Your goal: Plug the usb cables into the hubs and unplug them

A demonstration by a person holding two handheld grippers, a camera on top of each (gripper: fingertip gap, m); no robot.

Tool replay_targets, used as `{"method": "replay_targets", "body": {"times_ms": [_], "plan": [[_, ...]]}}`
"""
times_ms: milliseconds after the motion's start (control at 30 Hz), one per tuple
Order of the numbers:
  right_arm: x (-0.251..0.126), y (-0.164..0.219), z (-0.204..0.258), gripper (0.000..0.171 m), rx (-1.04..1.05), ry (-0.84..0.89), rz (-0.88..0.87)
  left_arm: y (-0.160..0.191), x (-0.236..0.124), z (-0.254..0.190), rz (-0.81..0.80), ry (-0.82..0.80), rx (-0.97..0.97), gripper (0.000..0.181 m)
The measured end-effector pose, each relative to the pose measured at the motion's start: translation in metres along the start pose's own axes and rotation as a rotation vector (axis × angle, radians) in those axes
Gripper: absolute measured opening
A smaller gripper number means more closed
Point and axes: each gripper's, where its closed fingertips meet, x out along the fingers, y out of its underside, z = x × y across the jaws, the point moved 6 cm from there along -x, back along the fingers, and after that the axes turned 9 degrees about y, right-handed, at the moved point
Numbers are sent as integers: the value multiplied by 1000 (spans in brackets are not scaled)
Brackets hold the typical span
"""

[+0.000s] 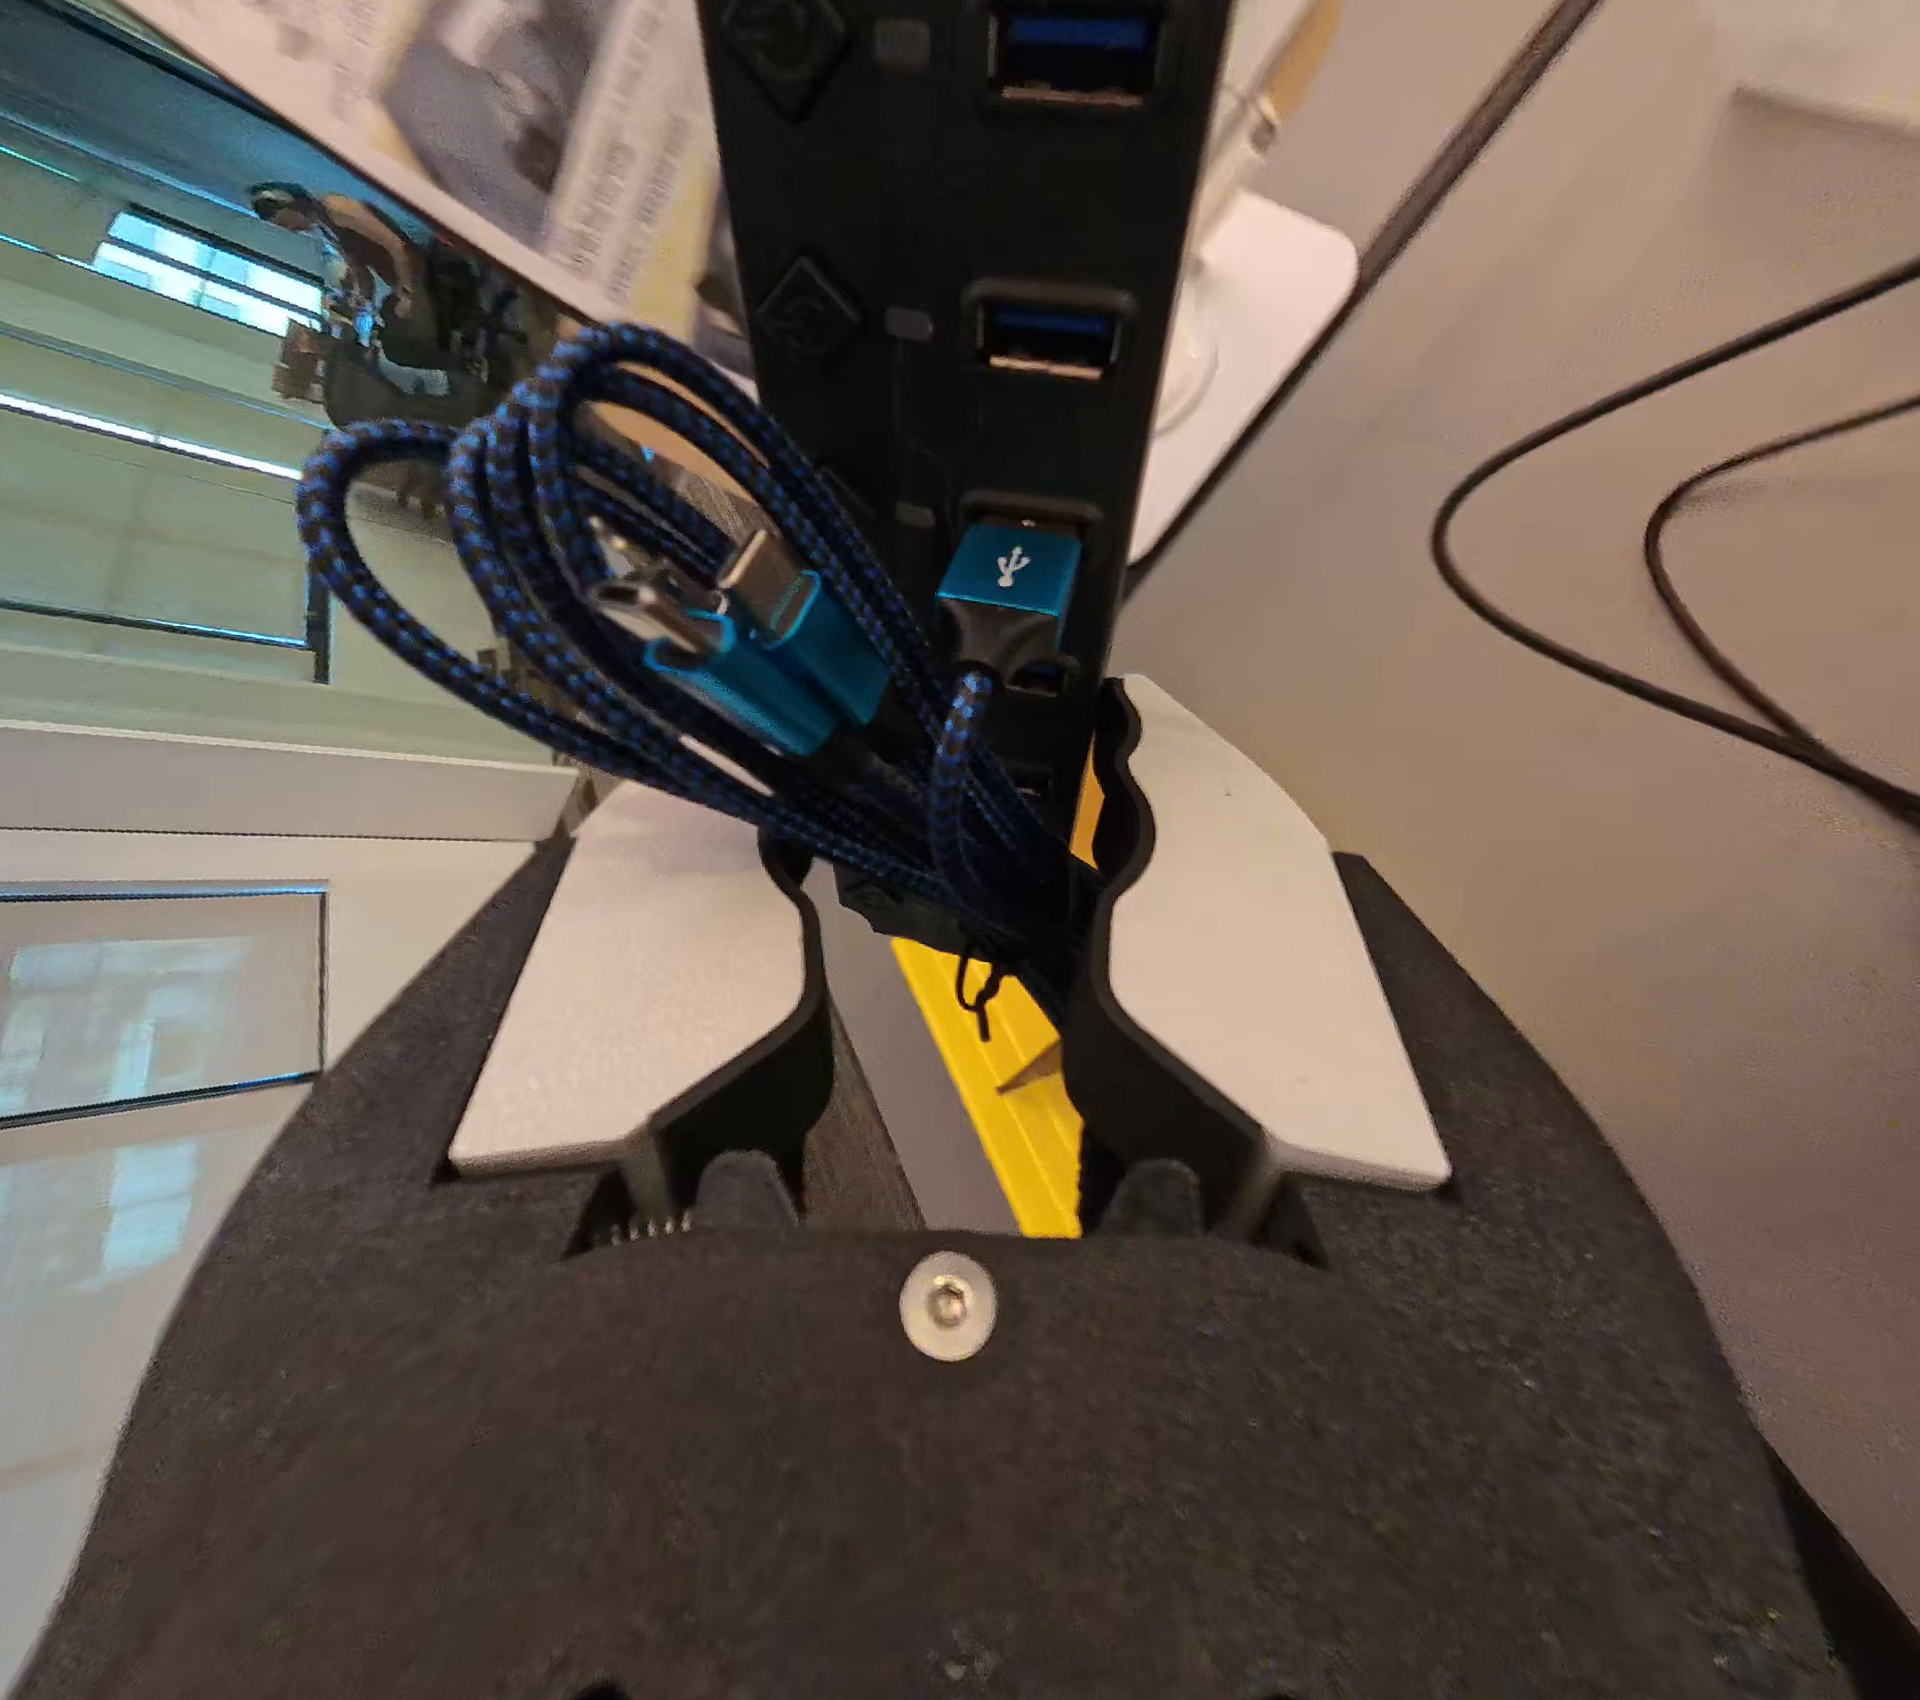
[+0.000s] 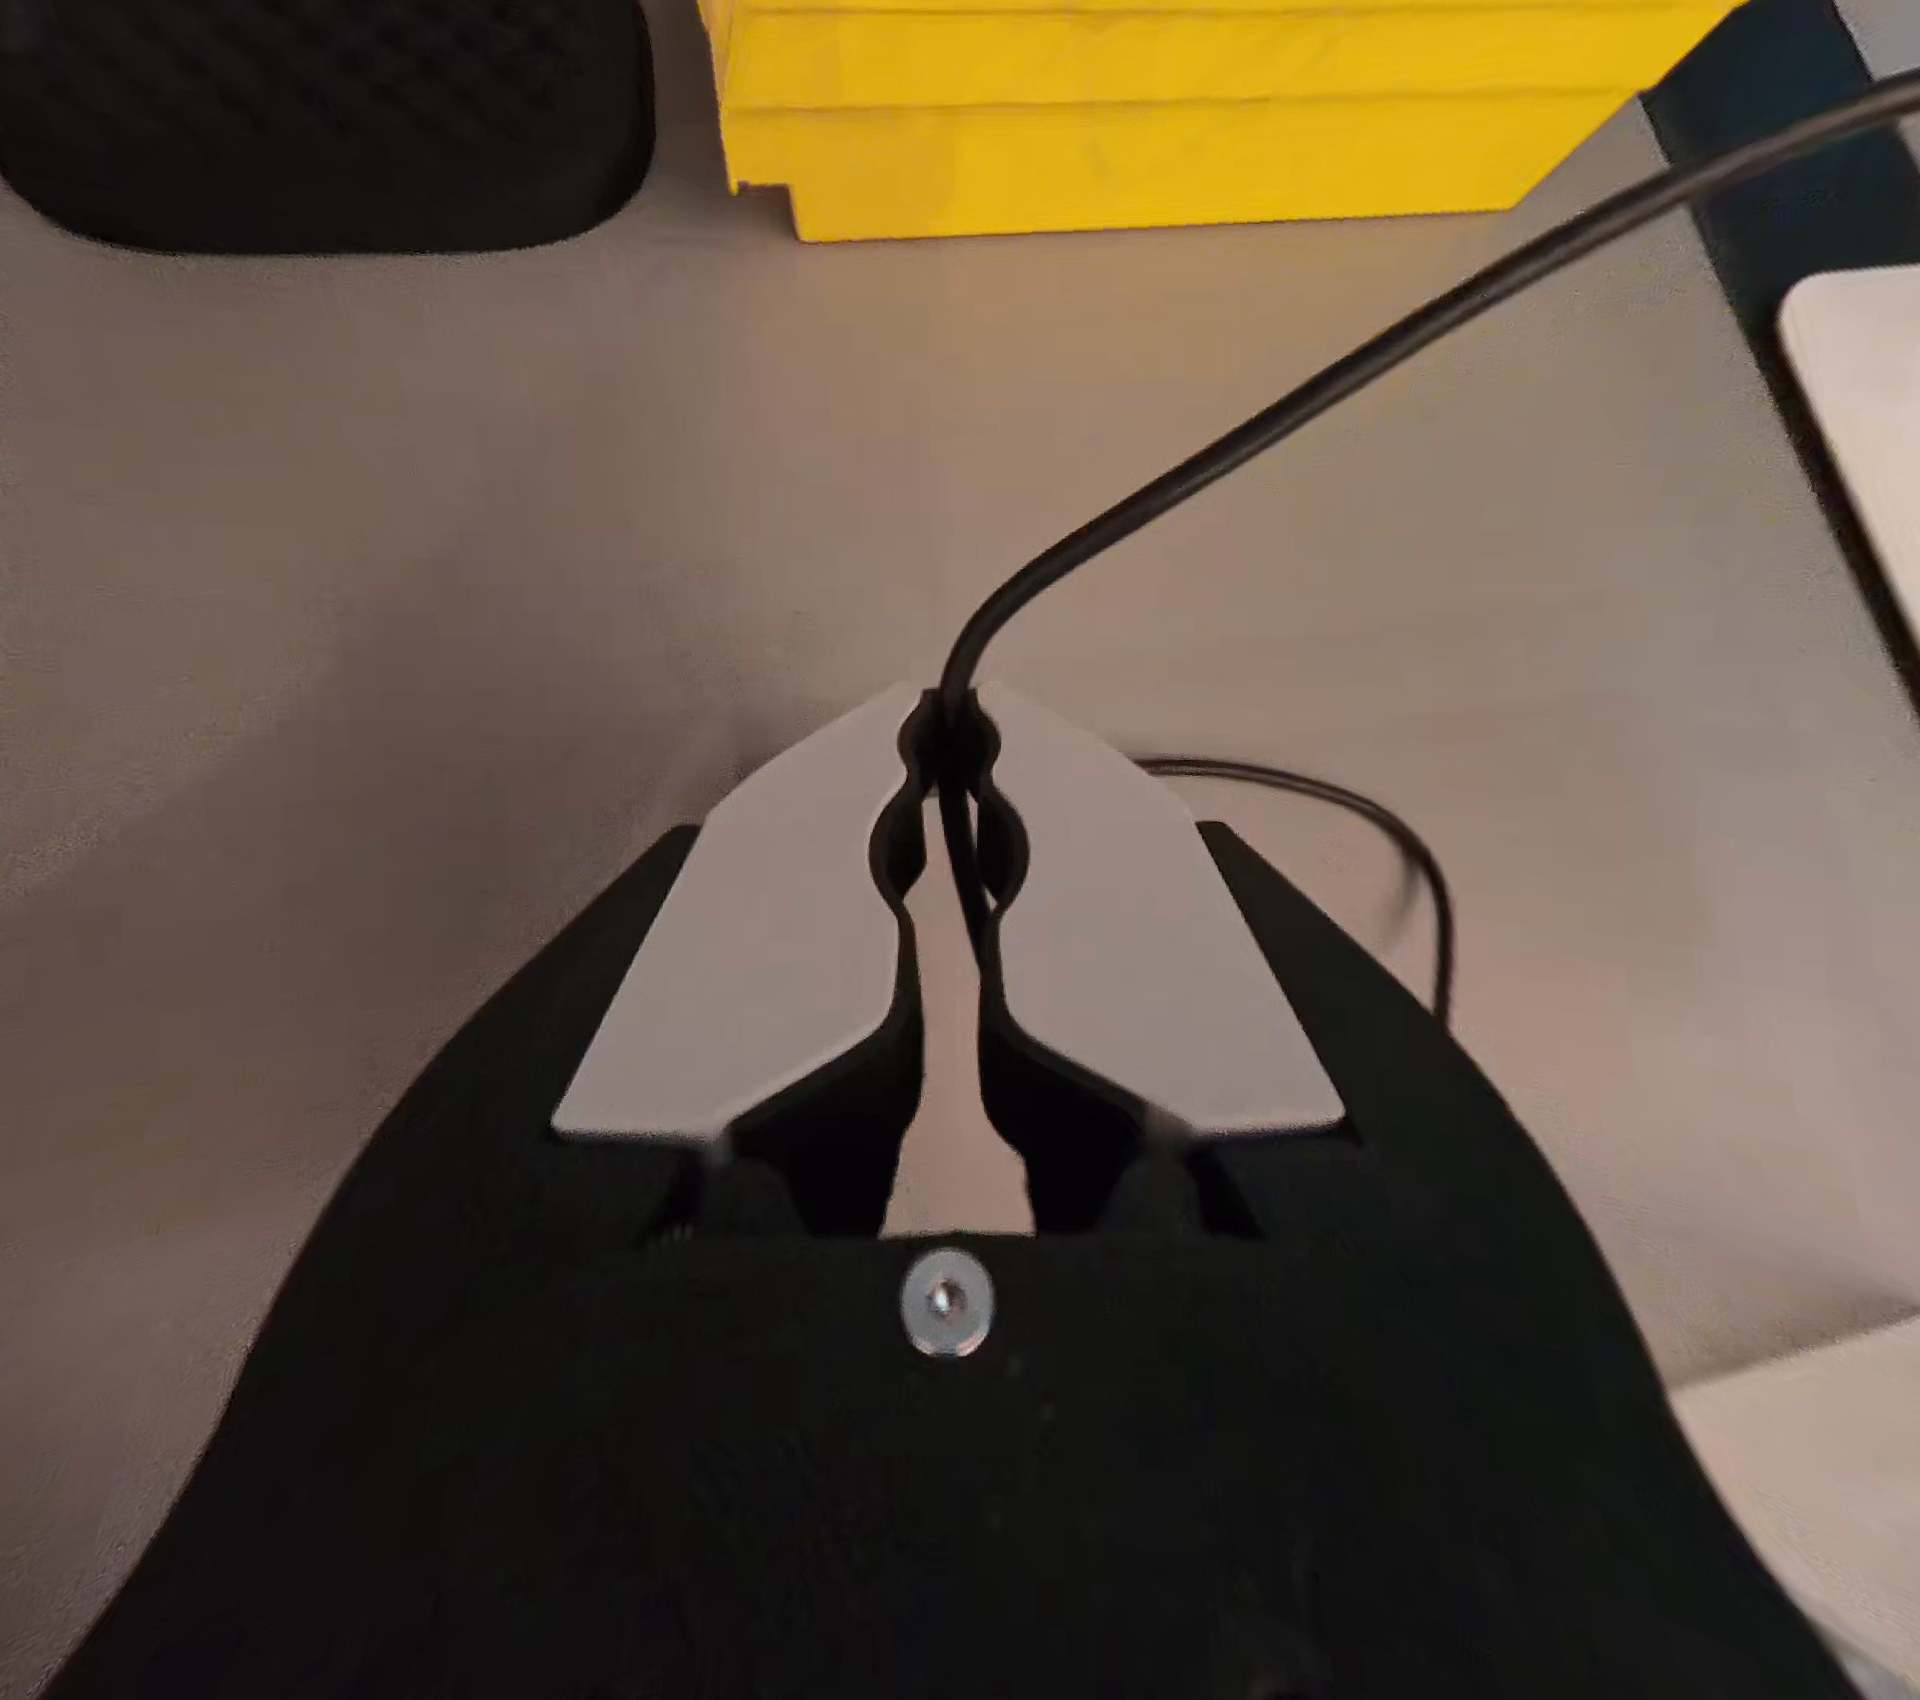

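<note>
In the left wrist view my left gripper point(image 1: 951, 829) is shut on the lower end of a long black USB hub point(image 1: 935, 196) and holds it up off the desk. A teal USB plug point(image 1: 1003, 575) sits in one of the hub's ports. Its blue-black braided cable point(image 1: 582, 611) hangs bundled to the left, with two more teal connectors point(image 1: 769, 663) on it. Two blue ports above the plug are empty. In the right wrist view my right gripper point(image 2: 945, 715) is shut on a thin black cable point(image 2: 1299, 403) that runs up to the right over the grey desk point(image 2: 520, 507).
A yellow bin point(image 2: 1195, 71) stands at the far side of the desk, and a black textured pad point(image 2: 312, 61) lies to its left. A white object point(image 2: 1860, 445) lies at the right edge. Thin black cables point(image 1: 1662, 559) loop on the desk. A monitor point(image 1: 156, 300) is at left. The tips of one gripper are about 30 centimetres away from the tips of the other. My right tips are roughly 35 centimetres from the white object point(image 2: 1860, 445). Look for it in the left wrist view point(image 1: 1179, 477) too.
</note>
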Motion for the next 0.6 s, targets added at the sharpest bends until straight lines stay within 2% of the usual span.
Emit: {"method": "replay_targets", "body": {"times_ms": [133, 267, 333, 467, 600], "plan": [[-13, -1, 12, 30, 56, 65, -166, 21, 50, -43, 32, 98, 1, 52], [-72, -34, 12, 30, 13, 243, -490, 39, 82, -66, 9, 186, -68, 52], [-91, -51, 5, 29, 96, 259, -604, 43, 91, -75, -14, 208, -108, 52], [-86, -71, -30, 36, 364, 270, -634, 44, 100, -90, -61, 223, -180, 52], [-70, -78, -72, 45, 590, 449, -722, 41, 106, -103, -85, 214, -239, 52]]}}
